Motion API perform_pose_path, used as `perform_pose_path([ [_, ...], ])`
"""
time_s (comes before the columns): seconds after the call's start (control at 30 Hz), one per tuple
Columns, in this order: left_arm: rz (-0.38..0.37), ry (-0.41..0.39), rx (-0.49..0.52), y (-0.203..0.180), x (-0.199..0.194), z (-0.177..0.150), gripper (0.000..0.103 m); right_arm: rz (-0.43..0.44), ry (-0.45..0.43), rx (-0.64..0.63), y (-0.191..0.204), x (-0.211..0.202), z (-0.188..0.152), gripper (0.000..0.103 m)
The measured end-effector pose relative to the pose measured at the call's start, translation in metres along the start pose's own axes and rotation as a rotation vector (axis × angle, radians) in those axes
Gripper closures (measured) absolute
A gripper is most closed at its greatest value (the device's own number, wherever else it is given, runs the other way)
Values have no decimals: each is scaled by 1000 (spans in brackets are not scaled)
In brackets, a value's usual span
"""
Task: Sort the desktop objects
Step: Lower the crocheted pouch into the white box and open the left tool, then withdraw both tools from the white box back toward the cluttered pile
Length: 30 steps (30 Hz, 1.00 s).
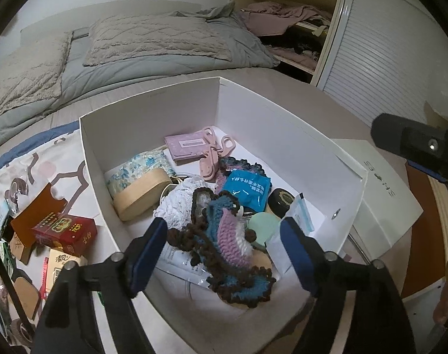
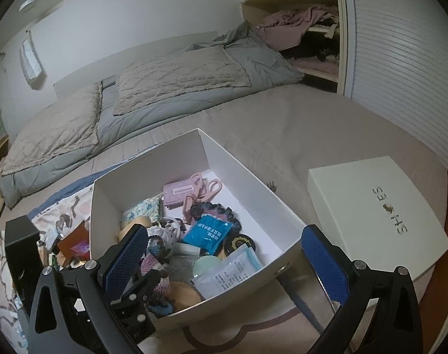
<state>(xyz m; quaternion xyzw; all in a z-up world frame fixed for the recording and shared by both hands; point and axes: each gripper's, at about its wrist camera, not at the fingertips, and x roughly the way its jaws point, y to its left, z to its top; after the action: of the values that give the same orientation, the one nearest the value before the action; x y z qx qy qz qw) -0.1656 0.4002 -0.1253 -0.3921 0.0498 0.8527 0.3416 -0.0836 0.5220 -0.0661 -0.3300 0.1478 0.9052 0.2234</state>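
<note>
Sorting well under way: my left gripper (image 1: 224,242), jaws wide and empty, hangs over the crocheted piece (image 1: 227,242) lying in the white box (image 1: 153,109) (already crowded). The red carton (image 1: 66,230) waits left of it; my right gripper (image 2: 224,253) gapes empty.

Dim, bluish light; fisheye-warped edges

Two grey textured pillows (image 2: 176,73) lie on a grey quilt (image 2: 62,159) along the wall. Beside them, an open wardrobe shelf (image 2: 306,26) holds crumpled pink clothing (image 1: 283,14).
</note>
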Motion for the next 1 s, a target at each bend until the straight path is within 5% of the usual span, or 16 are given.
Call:
perform_pose_path([
  [0.3,18,-11,-3,2,-15,-3,15,2,-16,22,0,-9,3,0],
  [1.0,156,-202,-64,37,-95,-3,8,40,-52,31,8,-28,2,0],
])
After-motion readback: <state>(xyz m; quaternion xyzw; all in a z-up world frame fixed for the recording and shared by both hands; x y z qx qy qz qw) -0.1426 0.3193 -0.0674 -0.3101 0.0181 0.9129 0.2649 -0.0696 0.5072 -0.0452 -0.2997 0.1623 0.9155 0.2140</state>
